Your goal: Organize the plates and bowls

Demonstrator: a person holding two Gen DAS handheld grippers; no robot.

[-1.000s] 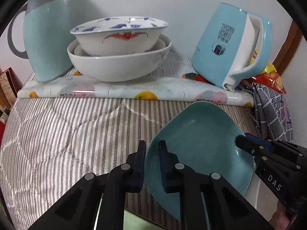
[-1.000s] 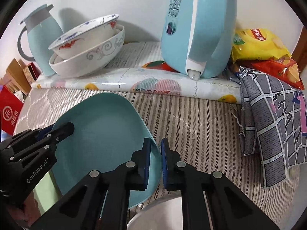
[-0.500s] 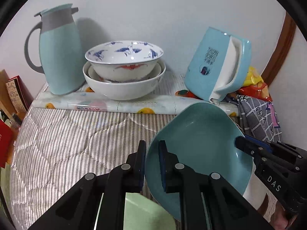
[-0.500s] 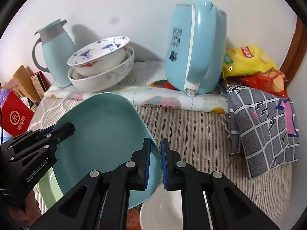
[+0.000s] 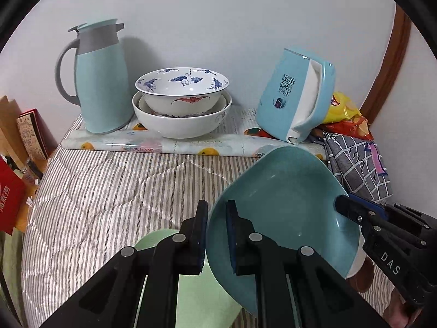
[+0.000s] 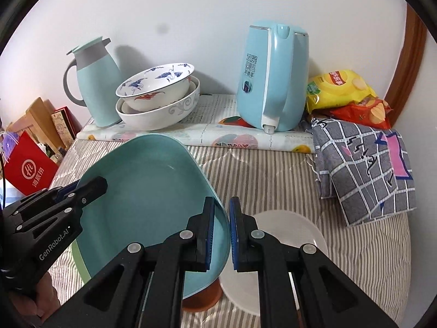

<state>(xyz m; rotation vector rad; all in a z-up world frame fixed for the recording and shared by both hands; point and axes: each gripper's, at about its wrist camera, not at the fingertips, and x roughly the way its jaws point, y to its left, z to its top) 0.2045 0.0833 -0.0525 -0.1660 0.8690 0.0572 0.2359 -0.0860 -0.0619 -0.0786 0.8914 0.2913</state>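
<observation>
Both grippers hold one teal plate [image 5: 284, 205] tilted above the striped bed cover. My left gripper [image 5: 217, 235] is shut on its left rim. My right gripper [image 6: 221, 232] is shut on its right rim; the plate also shows in the right wrist view [image 6: 147, 199]. A pale green plate [image 5: 191, 281] lies below it, and a white plate [image 6: 286, 248] and a brown dish [image 6: 202, 300] lie beside. Stacked white bowls [image 5: 181, 109] with blue birds on the top one sit at the back; they also show in the right wrist view [image 6: 157, 95].
A blue thermos jug [image 5: 98, 79] stands left of the bowls and a blue electric kettle [image 5: 296, 95] right of them, on a patterned mat [image 5: 174, 145]. Snack bags [image 6: 344, 95] and a grey checked cloth [image 6: 360, 166] lie at the right. Red boxes [image 6: 27, 169] stand at the left.
Both grippers have pulled back and up with the teal plate. The green, white and brown dishes have come into view beneath it.
</observation>
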